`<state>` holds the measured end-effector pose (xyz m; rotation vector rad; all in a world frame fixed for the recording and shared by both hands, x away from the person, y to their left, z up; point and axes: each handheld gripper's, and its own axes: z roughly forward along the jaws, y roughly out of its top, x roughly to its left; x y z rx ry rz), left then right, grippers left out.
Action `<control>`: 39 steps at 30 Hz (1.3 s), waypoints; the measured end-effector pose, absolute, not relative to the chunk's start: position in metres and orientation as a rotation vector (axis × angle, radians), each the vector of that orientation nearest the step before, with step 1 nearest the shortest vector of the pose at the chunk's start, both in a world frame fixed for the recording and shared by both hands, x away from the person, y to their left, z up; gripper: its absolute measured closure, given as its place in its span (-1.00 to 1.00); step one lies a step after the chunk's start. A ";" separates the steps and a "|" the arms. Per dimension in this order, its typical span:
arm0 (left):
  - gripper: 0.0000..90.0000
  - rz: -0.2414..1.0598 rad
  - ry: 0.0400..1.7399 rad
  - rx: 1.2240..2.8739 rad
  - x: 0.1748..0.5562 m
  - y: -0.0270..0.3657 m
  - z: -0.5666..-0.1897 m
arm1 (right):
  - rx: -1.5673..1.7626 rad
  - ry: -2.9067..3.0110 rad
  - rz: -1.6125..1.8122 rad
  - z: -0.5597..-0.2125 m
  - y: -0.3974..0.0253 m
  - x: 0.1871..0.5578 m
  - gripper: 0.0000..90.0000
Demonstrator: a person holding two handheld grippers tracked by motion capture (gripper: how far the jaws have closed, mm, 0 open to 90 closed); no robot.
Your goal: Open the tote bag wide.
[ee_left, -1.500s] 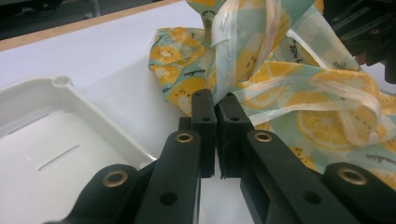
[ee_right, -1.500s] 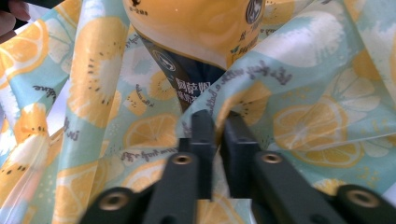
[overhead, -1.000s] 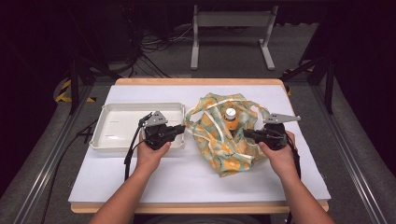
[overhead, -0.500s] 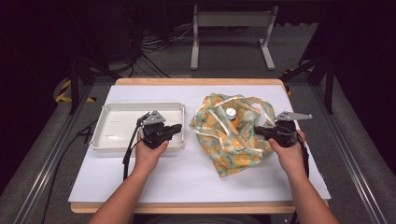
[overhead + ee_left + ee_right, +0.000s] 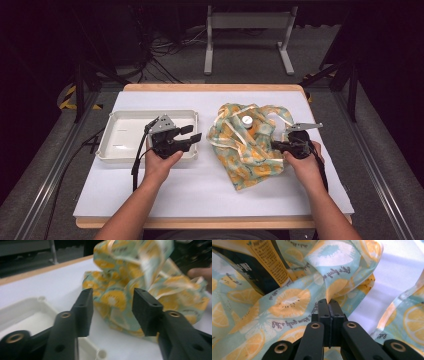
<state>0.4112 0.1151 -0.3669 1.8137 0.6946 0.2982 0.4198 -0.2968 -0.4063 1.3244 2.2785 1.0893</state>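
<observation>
Lemon-print cloth (image 5: 250,147) lies bunched on the right half of the white table (image 5: 200,185), wrapped loosely around a bottle (image 5: 246,120) whose pale cap pokes up near the cloth's far end. In the right gripper view the same cloth (image 5: 287,302) fills the scene, with the bottle's dark, yellow-edged label (image 5: 259,272) showing through a gap at upper left.

At the cloth's right edge, the right gripper (image 5: 278,145) has its jaws pressed tight together on a fold of the fabric; the right gripper view shows the gripper (image 5: 329,307) pinching the cloth with no gap between the jaws.

Over on the other side, the left gripper (image 5: 192,134) hovers above the right end of a white tray (image 5: 112,152), just left of the cloth and not touching it. Its jaws stand apart with nothing between them; in the left gripper view the gripper (image 5: 112,310) frames the cloth (image 5: 120,297) beyond, with the tray's corner (image 5: 30,312) below.
</observation>
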 end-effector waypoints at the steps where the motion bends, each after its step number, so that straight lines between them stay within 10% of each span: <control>1: 0.01 0.300 0.675 1.814 0.411 0.114 -0.363 | 1.323 2.279 1.089 -0.407 -0.297 0.420 1.00; 19: -0.28 0.299 0.608 1.816 0.415 0.068 -0.334 | 1.300 2.276 1.110 -0.403 -0.294 0.418 1.00; 25: -0.05 0.307 0.634 1.881 0.423 0.056 -0.338 | 1.298 2.272 1.118 -0.402 -0.294 0.418 1.00; 31: 0.83 0.349 0.684 1.934 0.425 0.056 -0.342 | 1.296 2.263 1.123 -0.401 -0.295 0.417 1.00; 39: 0.87 0.373 0.759 1.931 0.426 0.076 -0.352 | 1.306 2.252 1.123 -0.400 -0.300 0.417 1.00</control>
